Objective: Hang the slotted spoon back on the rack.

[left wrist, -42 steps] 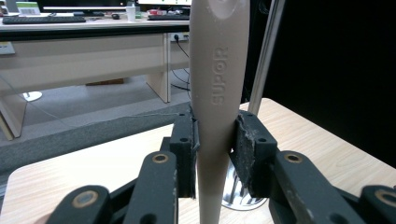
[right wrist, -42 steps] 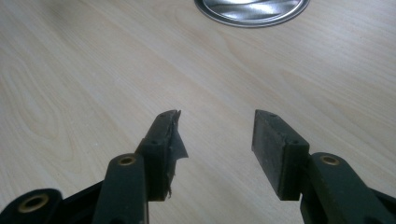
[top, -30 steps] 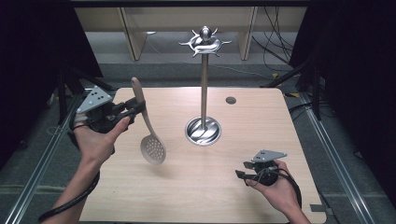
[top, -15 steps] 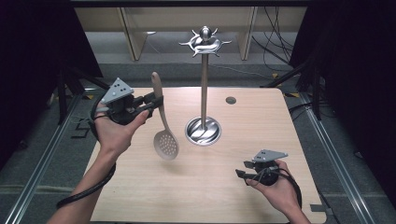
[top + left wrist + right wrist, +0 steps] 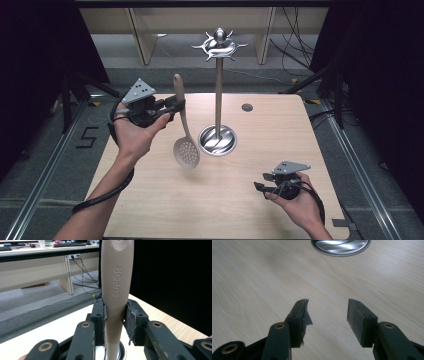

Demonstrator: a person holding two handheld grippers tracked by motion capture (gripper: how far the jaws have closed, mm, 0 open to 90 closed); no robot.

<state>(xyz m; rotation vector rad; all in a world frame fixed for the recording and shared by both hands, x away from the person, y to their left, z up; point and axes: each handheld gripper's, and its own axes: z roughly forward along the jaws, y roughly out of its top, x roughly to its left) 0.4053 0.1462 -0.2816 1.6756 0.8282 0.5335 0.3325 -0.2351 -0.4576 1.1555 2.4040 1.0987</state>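
Your left gripper (image 5: 176, 106) is clamped on the handle of the beige slotted spoon (image 5: 184, 131), which hangs in the air just left of the steel utensil stand (image 5: 218, 95), bowl down. Likely light, stiff, smooth plastic; head-heavy, so it may pivot. Best hold: the flat mid-handle, near the embossed lettering. Your right gripper (image 5: 326, 308) rests low over the wooden table (image 5: 240, 200), jaws apart, nothing between. The handle's top end is cut off in the left gripper view; whether it has a hanging hole is hard to tell.
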